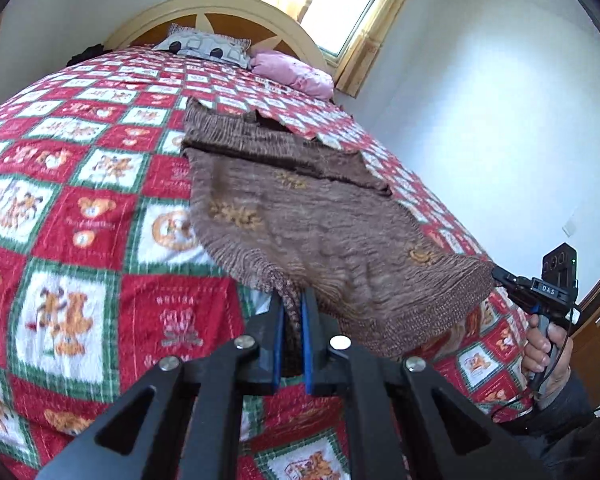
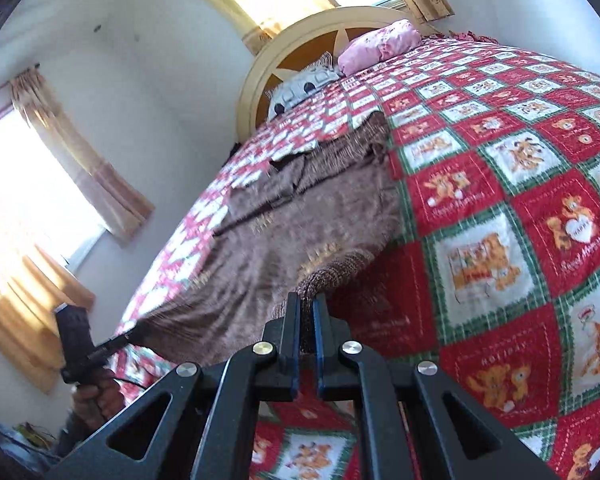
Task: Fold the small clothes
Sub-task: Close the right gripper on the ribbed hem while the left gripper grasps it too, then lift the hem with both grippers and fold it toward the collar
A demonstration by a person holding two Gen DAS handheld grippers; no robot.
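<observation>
Both the left gripper (image 1: 291,300) and right gripper (image 2: 307,304) pinch the brown sweater's (image 1: 300,216) bottom corners; sleeves look tucked, body fold is left.

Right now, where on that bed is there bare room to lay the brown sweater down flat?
Bare quilt lies on the left gripper's side of the brown sweater, and more between its far edge and the pillows. The right gripper's side is a narrow strip beside the bed's edge.
</observation>
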